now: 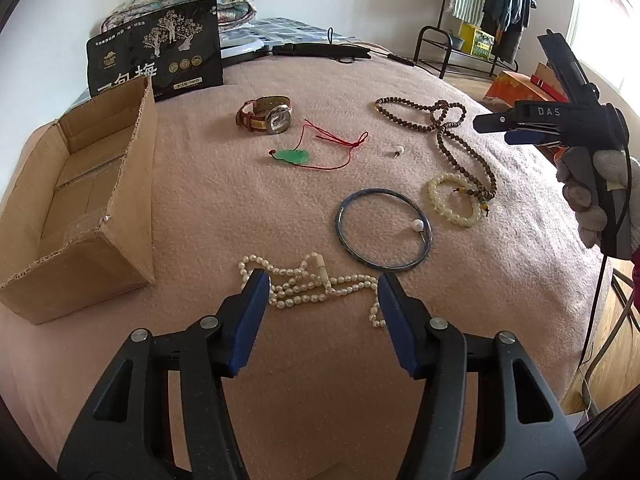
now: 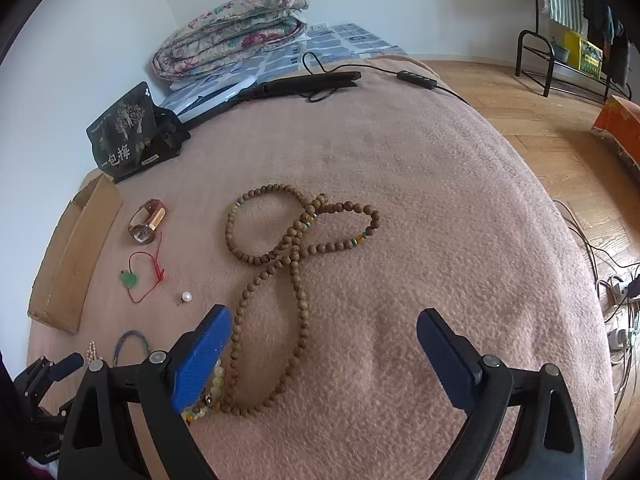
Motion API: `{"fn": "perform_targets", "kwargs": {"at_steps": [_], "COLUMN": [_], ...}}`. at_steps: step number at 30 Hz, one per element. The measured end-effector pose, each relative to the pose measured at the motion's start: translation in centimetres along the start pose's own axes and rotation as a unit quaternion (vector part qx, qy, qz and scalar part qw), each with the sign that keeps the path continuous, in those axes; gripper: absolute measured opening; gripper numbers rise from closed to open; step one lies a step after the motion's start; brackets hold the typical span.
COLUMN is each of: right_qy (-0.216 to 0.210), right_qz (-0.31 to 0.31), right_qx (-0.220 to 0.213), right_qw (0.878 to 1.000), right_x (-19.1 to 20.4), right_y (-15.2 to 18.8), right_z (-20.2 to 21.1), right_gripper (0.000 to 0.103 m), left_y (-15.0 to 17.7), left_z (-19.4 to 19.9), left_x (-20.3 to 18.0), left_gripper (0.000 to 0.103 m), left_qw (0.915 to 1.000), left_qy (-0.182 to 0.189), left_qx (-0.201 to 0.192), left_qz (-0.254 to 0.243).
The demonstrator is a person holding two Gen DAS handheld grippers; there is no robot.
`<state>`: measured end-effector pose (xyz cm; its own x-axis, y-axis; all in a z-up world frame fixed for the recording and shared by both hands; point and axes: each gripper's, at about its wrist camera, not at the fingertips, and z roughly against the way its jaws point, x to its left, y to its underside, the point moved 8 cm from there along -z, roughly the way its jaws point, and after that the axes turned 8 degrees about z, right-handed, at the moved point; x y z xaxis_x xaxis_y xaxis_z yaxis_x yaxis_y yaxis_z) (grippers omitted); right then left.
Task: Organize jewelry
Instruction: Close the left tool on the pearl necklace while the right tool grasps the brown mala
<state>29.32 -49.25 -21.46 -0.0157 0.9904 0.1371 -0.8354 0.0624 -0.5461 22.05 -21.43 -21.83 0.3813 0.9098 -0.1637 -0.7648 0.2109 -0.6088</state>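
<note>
Both tools spread over jewelry laid out on the pink blanket.

My left tool (image 1: 324, 292) hangs with jaws apart just above the pearl necklace (image 1: 308, 286), the cardboard box (image 1: 76, 208) to its left. My right tool (image 2: 324, 340) is spread too, gripping nothing, over the lower loop of the wooden bead strand (image 2: 288, 260); the blue bangle (image 1: 383, 233), watch (image 1: 266, 114) and green pendant (image 1: 294, 157) lie apart.

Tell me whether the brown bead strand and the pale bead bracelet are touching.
Touching. The left wrist view shows the lower end of the brown bead strand lying against the right side of the pale bead bracelet, with no blanket visible between them.
</note>
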Motion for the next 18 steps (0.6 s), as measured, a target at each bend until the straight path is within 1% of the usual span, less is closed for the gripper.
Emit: {"fn": "perform_targets", "kwargs": {"at_steps": [4, 6, 7, 10, 12, 14, 18], "right_qy": [-0.018, -0.031, -0.037, -0.044, -0.041, -0.031, 0.01], "right_qz": [-0.022, -0.047, -0.064, -0.103, -0.118, -0.121, -0.085], "right_qx": [0.015, 0.022, 0.027, 0.027, 0.027, 0.032, 0.046], "right_qw": [0.999, 0.998, 0.997, 0.993, 0.992, 0.992, 0.995], "right_x": [0.3, 0.2, 0.1, -0.3, -0.4, -0.4, 0.4], "right_y": [-0.8, -1.1, -1.3, -2.0, -2.6, -3.2, -3.8], "right_z": [-2.0, -3.1, -3.7, -4.6, -5.0, -5.5, -6.4], "right_gripper": [0.096, 0.096, 0.097, 0.097, 0.095, 0.089, 0.08], "left_y": [-0.2, -0.3, -0.3, -0.5, -0.5, -0.5, -0.5], "left_z": [-0.5, -0.7, -0.7, -1.0, -1.2, -1.3, -1.5], "left_x": [0.2, 0.3, 0.4, 0.6, 0.7, 0.8, 0.9], "left_gripper": [0.056, 0.055, 0.053, 0.052, 0.052, 0.052, 0.052], "left_qw": [1.0, 1.0, 1.0, 0.9999, 0.9999, 0.9999, 0.9998], "left_qy": [0.005, 0.006, 0.007, 0.008, 0.009, 0.01, 0.015], "left_qx": [0.0, 0.0, 0.0, 0.001, 0.002, 0.002, 0.003], "left_qz": [0.002, 0.004, 0.005, 0.008, 0.01, 0.011, 0.012]}}
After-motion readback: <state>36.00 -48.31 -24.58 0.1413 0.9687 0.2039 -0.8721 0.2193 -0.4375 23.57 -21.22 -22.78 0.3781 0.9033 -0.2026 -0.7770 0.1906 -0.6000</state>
